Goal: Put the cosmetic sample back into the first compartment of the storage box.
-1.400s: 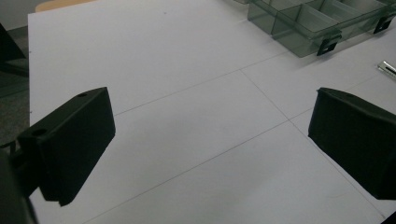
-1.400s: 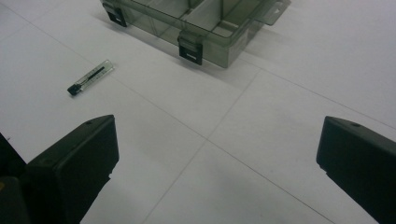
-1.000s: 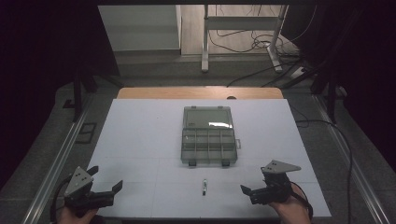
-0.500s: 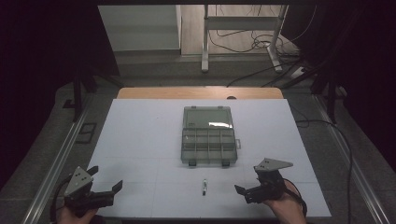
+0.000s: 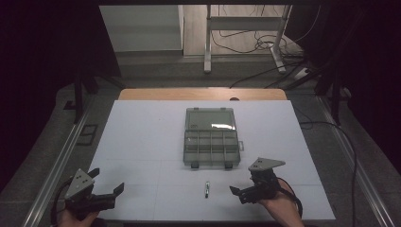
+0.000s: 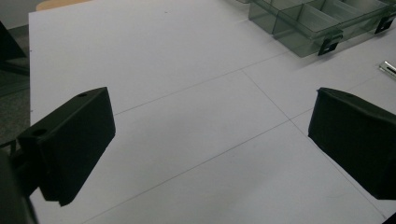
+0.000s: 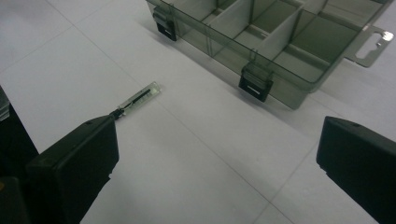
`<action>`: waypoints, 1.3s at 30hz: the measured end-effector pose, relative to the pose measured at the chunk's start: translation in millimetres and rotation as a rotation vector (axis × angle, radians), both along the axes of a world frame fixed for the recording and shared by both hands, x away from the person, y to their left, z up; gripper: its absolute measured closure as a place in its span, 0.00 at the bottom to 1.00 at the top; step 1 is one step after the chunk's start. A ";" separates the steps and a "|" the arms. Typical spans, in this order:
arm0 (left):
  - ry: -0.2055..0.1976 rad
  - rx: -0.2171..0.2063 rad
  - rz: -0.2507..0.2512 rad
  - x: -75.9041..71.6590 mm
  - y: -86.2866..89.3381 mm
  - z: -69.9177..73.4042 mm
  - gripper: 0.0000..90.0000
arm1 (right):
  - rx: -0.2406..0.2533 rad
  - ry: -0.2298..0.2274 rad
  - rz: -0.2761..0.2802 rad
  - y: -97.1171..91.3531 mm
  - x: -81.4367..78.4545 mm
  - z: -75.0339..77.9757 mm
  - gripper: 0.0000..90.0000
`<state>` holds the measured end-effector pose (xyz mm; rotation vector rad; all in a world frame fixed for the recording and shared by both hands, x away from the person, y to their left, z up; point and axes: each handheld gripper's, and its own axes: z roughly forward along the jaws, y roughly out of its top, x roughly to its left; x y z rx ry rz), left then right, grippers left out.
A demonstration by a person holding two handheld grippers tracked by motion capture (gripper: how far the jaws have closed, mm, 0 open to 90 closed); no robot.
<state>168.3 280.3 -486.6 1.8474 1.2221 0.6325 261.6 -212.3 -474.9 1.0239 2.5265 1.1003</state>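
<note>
Near the right hand-held gripper (image 5: 239, 193) — jaws spread — slim glassy stick (image 5: 206, 189); smoky plastic compartment box (image 5: 211, 147), matte white table (image 5: 142, 142)

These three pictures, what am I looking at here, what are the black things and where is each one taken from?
A person sits at a white table and holds a hand tool in each hand. The top picture looks down from above: the left gripper is at bottom left, the right gripper at bottom right. The other two pictures come from small cameras on those tools; the black blocks are their fingers, spread open and holding nothing. On the table lie an open clear plastic box with compartments and, in front of it, a small thin pen-like item, close to the right gripper's fingers.
</note>
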 end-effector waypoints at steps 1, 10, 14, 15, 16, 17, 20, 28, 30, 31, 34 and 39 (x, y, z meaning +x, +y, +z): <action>0.000 0.000 0.000 0.0 0.0 0.0 0.01 | -0.002 0.000 0.003 1.6 0.4 -0.3 0.00; -0.001 0.001 -0.002 -0.3 -0.4 0.0 0.01 | -0.019 0.021 0.045 14.5 4.5 -5.6 0.00; -0.002 0.002 -0.002 -0.3 -0.3 0.1 0.01 | -0.018 0.028 0.050 18.0 5.5 -6.8 0.00; -0.002 0.002 -0.002 -0.3 -0.3 0.1 0.01 | -0.017 0.031 0.052 19.2 6.0 -7.0 0.00; -0.002 0.001 -0.003 -0.4 -0.3 0.1 0.01 | -0.017 0.033 0.055 20.4 6.5 -7.4 0.00; -0.002 0.001 -0.003 -0.4 -0.3 0.1 0.01 | -0.015 0.034 0.056 22.1 7.0 -7.7 0.00; -0.002 0.003 -0.004 -0.3 -0.4 0.0 0.01 | -0.011 0.037 0.061 26.1 8.1 -8.2 0.00; -0.002 0.003 -0.005 -0.5 -0.5 0.0 0.01 | -0.046 0.060 0.087 39.2 11.0 -10.5 0.00; -0.003 0.003 -0.005 -0.5 -0.6 0.0 0.01 | -0.049 0.066 0.084 40.5 11.2 -10.6 0.00; -0.003 0.003 -0.005 -0.5 -0.6 0.0 0.01 | -0.052 0.066 0.086 41.1 11.6 -10.8 0.00; -0.002 0.003 -0.006 -0.6 -0.8 0.0 0.01 | -0.062 0.073 0.084 44.6 12.7 -10.9 0.00; -0.003 0.002 -0.006 -0.6 -0.6 0.0 0.01 | -0.075 0.090 0.087 52.4 13.9 -10.5 0.00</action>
